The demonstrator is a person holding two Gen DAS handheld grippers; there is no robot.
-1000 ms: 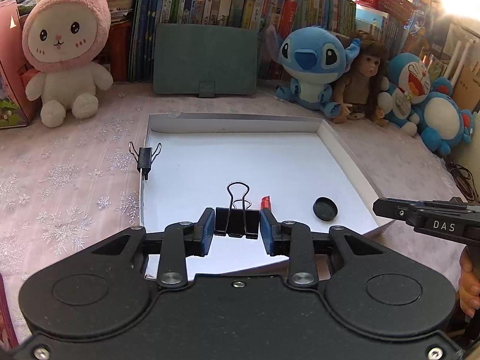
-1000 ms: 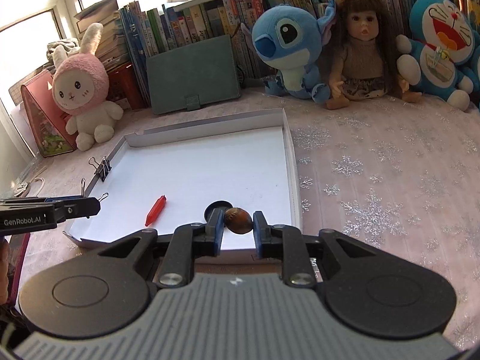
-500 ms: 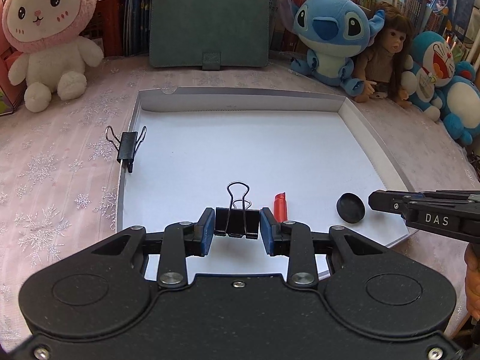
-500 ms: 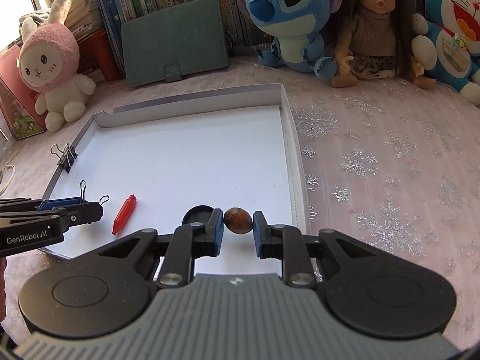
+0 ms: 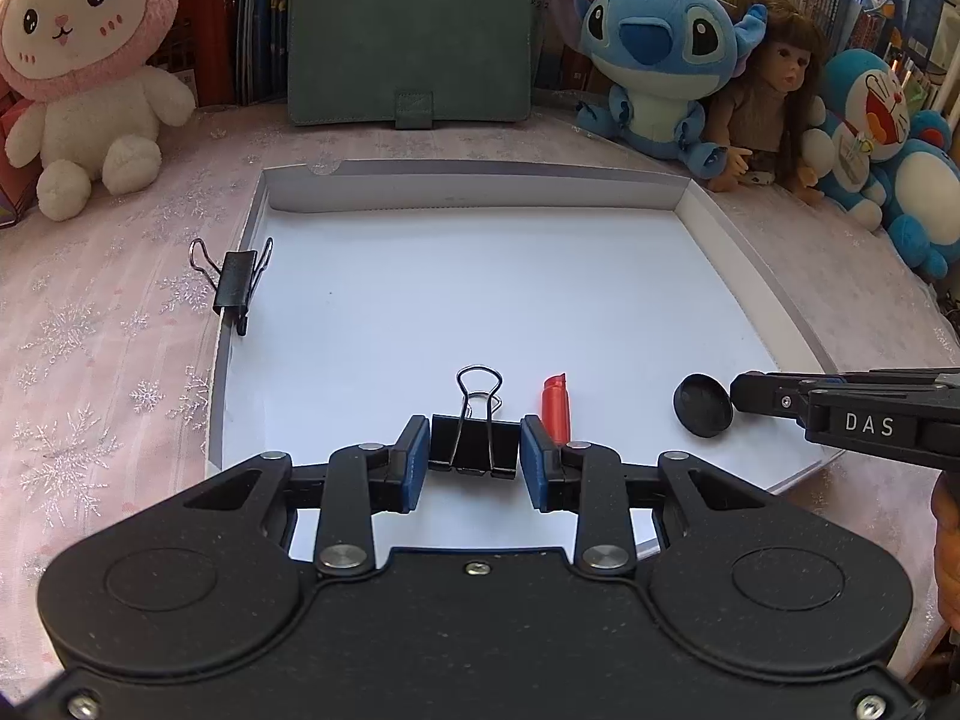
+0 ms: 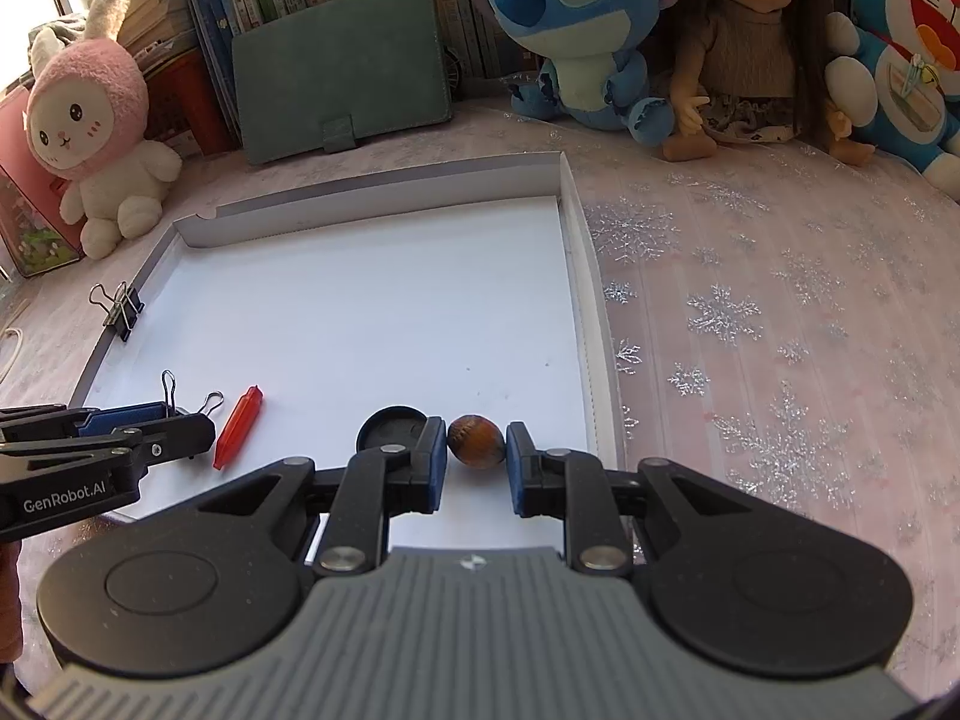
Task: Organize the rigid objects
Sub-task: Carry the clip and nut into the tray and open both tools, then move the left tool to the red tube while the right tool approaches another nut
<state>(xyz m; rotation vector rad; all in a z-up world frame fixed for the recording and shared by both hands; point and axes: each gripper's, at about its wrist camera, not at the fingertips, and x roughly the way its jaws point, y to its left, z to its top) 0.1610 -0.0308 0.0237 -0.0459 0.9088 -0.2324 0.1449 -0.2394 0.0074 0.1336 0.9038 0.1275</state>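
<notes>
Two close wrist views angled down over one shared white tray (image 5: 480,192) (opposite sides).

Two binder clips (image 5: 474,441) (image 5: 235,285), one red cap (image 5: 556,408), one black lid (image 5: 702,405), one nut (image 6: 476,441).

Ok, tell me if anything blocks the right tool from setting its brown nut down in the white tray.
Nothing visible does. The right tool holds the brown nut just above bare floor of the white cardboard tray. The round black cap lies just to its left, and the red plastic piece farther left.
</notes>
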